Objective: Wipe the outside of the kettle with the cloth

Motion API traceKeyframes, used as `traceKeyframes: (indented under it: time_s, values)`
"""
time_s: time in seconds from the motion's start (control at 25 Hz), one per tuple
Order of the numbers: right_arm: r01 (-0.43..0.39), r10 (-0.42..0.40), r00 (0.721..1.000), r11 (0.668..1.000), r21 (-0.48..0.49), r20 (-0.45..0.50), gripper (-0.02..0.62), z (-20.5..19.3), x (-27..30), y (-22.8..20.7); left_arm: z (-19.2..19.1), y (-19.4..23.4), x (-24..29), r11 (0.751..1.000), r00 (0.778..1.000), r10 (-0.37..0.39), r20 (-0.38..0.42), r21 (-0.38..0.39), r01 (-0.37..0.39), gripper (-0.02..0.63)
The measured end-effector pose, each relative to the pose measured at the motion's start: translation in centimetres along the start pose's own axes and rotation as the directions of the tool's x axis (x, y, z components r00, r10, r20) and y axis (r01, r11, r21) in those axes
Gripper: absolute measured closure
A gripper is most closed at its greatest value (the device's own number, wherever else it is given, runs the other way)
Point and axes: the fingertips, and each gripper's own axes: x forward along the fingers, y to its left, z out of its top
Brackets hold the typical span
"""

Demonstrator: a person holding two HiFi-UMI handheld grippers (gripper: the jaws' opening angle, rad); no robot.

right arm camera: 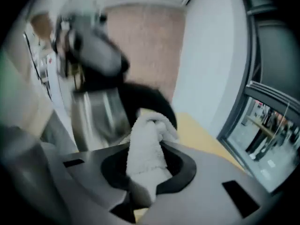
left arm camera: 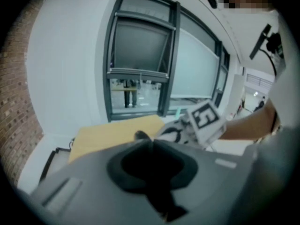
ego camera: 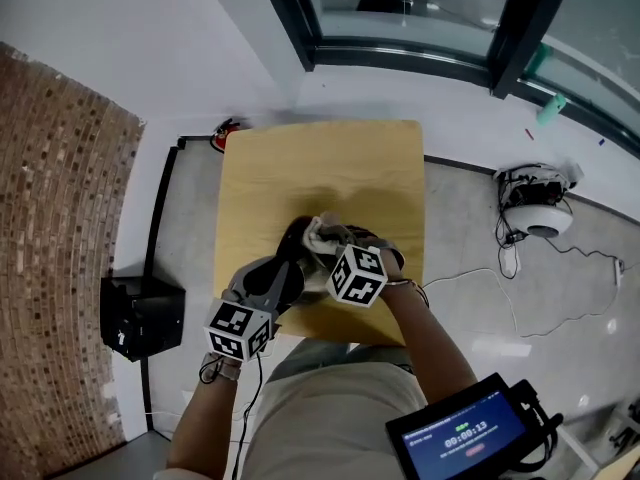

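A steel kettle (ego camera: 297, 236) with black lid and handle stands near the front of the wooden table (ego camera: 330, 163). In the right gripper view its shiny body (right arm camera: 98, 111) is just left of the jaws. My right gripper (ego camera: 332, 245) is shut on a white cloth (ego camera: 320, 230), and the bunched cloth (right arm camera: 149, 135) presses against the kettle's side. My left gripper (ego camera: 288, 270) reaches the kettle's dark handle side from the front left. Its jaws stand close together with something black between them (left arm camera: 150, 172), which looks like the handle.
A black box (ego camera: 145, 313) sits on the floor left of the table. A white device with cables (ego camera: 540, 213) lies on the floor to the right. A red object (ego camera: 225, 133) is at the table's far left corner. A dark window frame (ego camera: 420, 53) runs behind.
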Motion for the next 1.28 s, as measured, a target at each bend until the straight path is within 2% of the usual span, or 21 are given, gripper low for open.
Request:
traceKeyframes:
  time_s: [0.08,0.16,0.2,0.24,0.28,0.32,0.36,0.4,0.44,0.48,0.52,0.6,0.68,0.72,0.8,0.84,0.92,0.96,1.04,1.16,1.28]
  values:
    - [-0.006,0.003,0.996,1.000,0.028,0.091,0.517,2.1,-1.3,0.3,-0.1,0.1,-0.1,1.000,1.000,0.002,0.004,-0.003,-0.002,0.580]
    - [-0.009,0.016,0.994,0.998,0.064,-0.107,0.517,-2.9,0.7,0.3,-0.1,0.2,0.1,1.000,1.000,-0.001,0.003,-0.002,0.001,0.580]
    - [0.004,0.018,0.975,0.995,0.102,-0.223,0.517,-5.9,1.3,-0.1,-0.1,0.1,0.3,1.000,1.000,-0.002,0.001,-0.002,0.002,0.580]
    - [0.042,0.006,0.967,0.982,0.184,-0.256,0.517,-7.3,1.0,-1.3,-0.1,-0.1,0.3,1.000,1.000,-0.003,0.000,-0.002,0.003,0.580]
    - [0.084,-0.026,0.984,0.942,0.326,-0.178,0.517,-6.4,-0.4,-3.2,0.0,-0.2,0.4,1.000,1.000,-0.003,-0.001,0.000,0.003,0.580]
    - [0.085,-0.088,0.996,0.872,0.481,-0.015,0.517,-3.4,-2.3,-5.6,0.0,-0.2,0.4,1.000,1.000,-0.003,0.000,0.004,0.003,0.578]
    - [0.036,-0.159,0.973,0.820,0.571,0.167,0.517,0.7,-4.2,-7.7,0.0,-0.1,0.3,1.000,1.000,-0.001,0.002,0.008,0.001,0.578]
    - [-0.022,-0.185,0.932,0.828,0.560,0.311,0.517,5.0,-5.1,-8.9,0.0,0.0,0.2,1.000,1.000,0.000,0.004,0.010,0.000,0.580]
    - [-0.067,-0.134,0.912,0.883,0.465,0.387,0.517,8.6,-4.8,-8.8,0.0,0.1,0.1,1.000,1.000,-0.002,0.003,0.011,0.002,0.580]
    - [-0.110,-0.025,0.922,0.939,0.325,0.386,0.517,11.0,-3.4,-7.9,0.1,0.0,0.2,1.000,1.000,-0.010,-0.007,0.015,0.010,0.580]
    - [-0.165,0.100,0.943,0.969,0.186,0.317,0.517,12.0,-1.5,-6.4,0.2,-0.3,0.5,0.999,0.999,-0.023,-0.032,0.027,0.024,0.581]
    - [-0.285,0.283,0.955,0.958,0.015,0.090,0.517,10.9,1.6,-3.2,0.3,-1.7,0.4,0.994,0.992,-0.026,-0.122,0.099,0.038,0.590]
    - [-0.331,0.328,0.942,0.943,-0.028,-0.073,0.517,9.2,2.5,-1.4,1.1,-2.6,-1.7,0.985,0.988,0.071,-0.135,0.165,-0.048,0.606]
    - [-0.321,0.314,0.942,0.946,-0.039,-0.119,0.517,8.6,2.6,-1.0,1.4,-2.9,-3.4,0.983,0.987,0.123,-0.104,0.147,-0.107,0.606]
    - [-0.281,0.270,0.947,0.959,-0.040,-0.174,0.517,7.2,2.8,-1.0,0.8,-4.5,-6.5,0.993,0.991,0.117,-0.061,0.000,-0.117,0.606]
    - [-0.262,0.254,0.949,0.965,-0.017,-0.187,0.517,6.2,2.8,-1.2,-0.1,-6.1,-7.3,0.994,0.997,0.043,-0.057,-0.101,-0.049,0.606]
    - [-0.227,0.242,0.953,0.969,0.102,-0.180,0.517,4.1,2.5,-1.6,-2.5,-9.7,-7.4,0.949,0.985,-0.161,-0.059,-0.283,0.138,0.606]
    - [-0.218,0.250,0.956,0.957,0.194,-0.157,0.517,3.2,2.1,-1.5,-3.6,-10.6,-7.1,0.919,0.972,-0.226,-0.059,-0.343,0.193,0.606]
    - [-0.225,0.273,0.959,0.894,0.388,-0.074,0.517,2.0,0.8,-1.0,-4.9,-9.5,-6.6,0.897,0.973,-0.226,-0.049,-0.401,0.188,0.607]
    - [-0.232,0.251,0.966,0.760,0.607,0.056,0.517,0.6,-1.6,0.1,-4.6,-6.0,-6.2,0.904,0.993,-0.115,0.026,-0.412,0.116,0.615]
    - [-0.186,0.147,0.982,0.646,0.740,0.118,0.517,-1.1,-3.7,1.7,-3.6,-4.1,-5.6,0.912,0.993,-0.060,0.098,-0.399,0.094,0.612]
